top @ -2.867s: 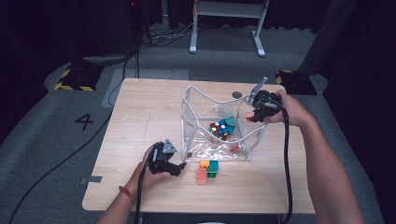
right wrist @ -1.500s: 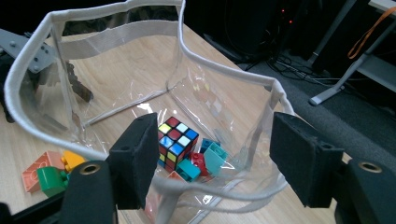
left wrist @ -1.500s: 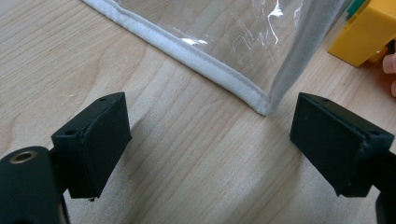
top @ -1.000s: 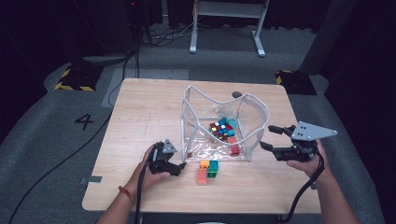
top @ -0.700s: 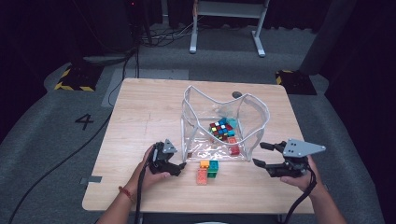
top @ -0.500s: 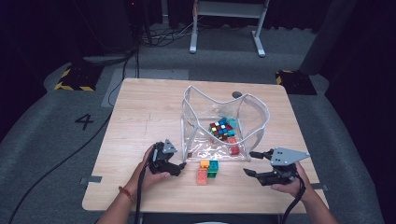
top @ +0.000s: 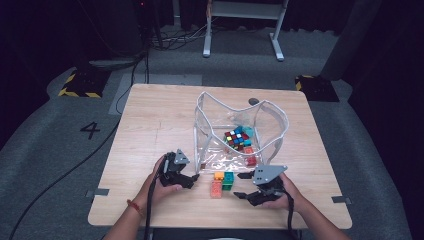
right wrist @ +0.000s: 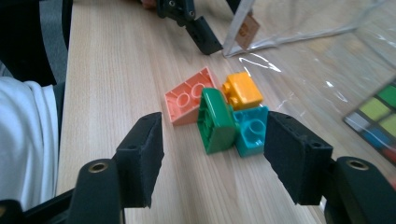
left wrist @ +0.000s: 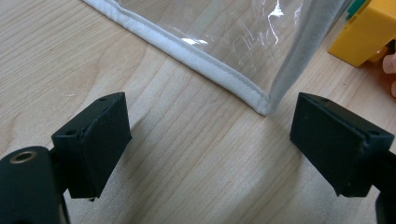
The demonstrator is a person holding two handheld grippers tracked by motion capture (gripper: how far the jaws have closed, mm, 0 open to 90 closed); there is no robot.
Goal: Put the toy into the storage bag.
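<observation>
Blocks [top: 221,182] sit in a small cluster on the tabletop [top: 150,120], just outside the near wall of the clear pouch [top: 240,132], at about 6 o'clock from it. In the right gripper view the cluster reads as an orange block [right wrist: 187,100], yellow block [right wrist: 242,91], green block [right wrist: 215,122] and teal block [right wrist: 252,130], all touching.

Right tool [top: 244,186] lies low at roughly 3 o'clock of the cluster, jaws spread wide, nothing between them; the green and teal blocks sit just ahead of the gap.

Left tool [top: 190,179] rests at 9 o'clock of the cluster, jaws also apart and empty, aimed at the pouch's white-edged near corner [left wrist: 264,105].

Puzzle cube [top: 238,138] lies inside the pouch, toward its 3 o'clock side.
</observation>
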